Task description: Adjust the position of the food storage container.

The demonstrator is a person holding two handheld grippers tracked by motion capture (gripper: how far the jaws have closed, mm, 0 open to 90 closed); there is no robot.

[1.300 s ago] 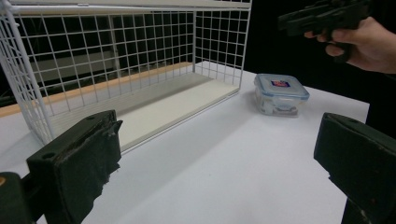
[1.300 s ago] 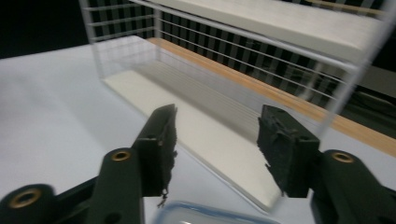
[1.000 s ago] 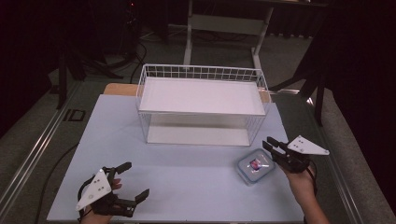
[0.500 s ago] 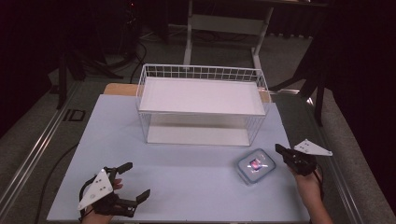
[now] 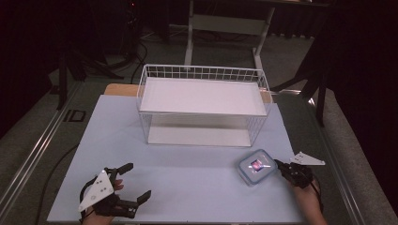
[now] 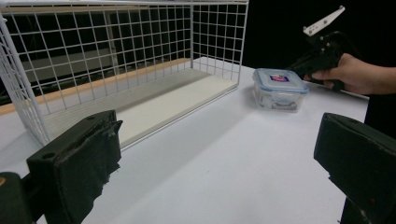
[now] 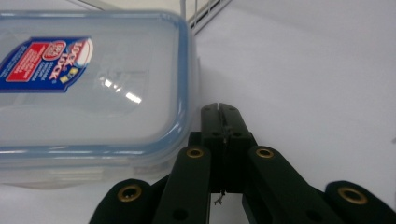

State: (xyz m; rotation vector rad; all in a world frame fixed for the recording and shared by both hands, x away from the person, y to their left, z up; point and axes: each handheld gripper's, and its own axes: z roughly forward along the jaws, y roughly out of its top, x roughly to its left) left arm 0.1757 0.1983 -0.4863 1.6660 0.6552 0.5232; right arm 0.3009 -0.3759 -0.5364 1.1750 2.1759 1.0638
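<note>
Right gripper jaws just closed, empty, tips now down beside the small clear plastic lidded container with blue rim at lower right, probably to nudge it; left gripper open, idle.

Container: clear glossy plastic, blue-rimmed lid, paper label. Beside it, basket: white coated wire. Table: matt, smooth.
</note>
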